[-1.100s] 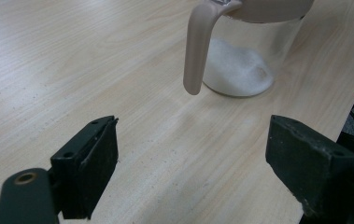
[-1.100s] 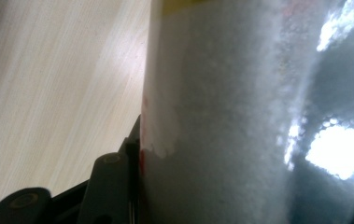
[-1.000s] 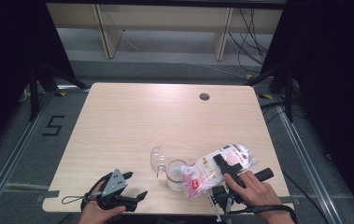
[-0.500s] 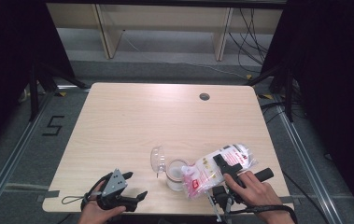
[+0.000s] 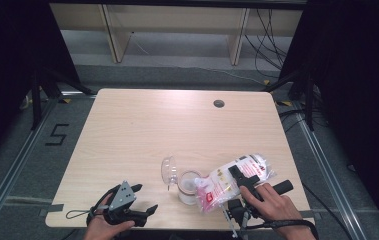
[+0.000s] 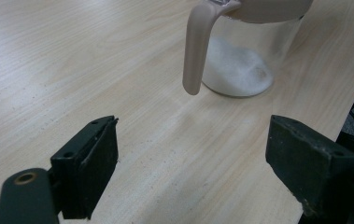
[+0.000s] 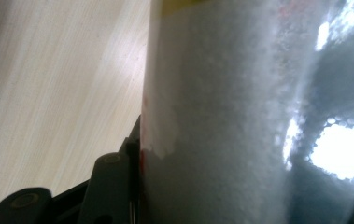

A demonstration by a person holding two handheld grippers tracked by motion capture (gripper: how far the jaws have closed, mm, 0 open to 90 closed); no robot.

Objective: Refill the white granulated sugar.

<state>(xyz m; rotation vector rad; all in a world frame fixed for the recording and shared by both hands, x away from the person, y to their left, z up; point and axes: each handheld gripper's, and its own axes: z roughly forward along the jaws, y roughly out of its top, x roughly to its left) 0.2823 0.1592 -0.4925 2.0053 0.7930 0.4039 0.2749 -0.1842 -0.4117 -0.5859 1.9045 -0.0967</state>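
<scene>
We see a pale wood-grain surface [image 5: 142, 130] with a small dark round hole [image 5: 219, 103] near its far edge. Beyond it stands a light wooden shelf [image 5: 177, 20] — black cables [image 5: 267, 30] hang at its right. On the grey floor [image 5: 37, 160] — a black mark [image 5: 57, 135] like a 5.

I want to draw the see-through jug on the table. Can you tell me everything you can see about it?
The jug is a small clear container that looks like plastic, with a beige handle hanging down one side and a clear hinged lid flipped open. It stands upright near the table's front edge. White grains lie in a low heap at its bottom. The mouth of a tilted plastic bag, held in the right gripper, hangs at its rim. The left gripper stays apart, jaws open.
</scene>
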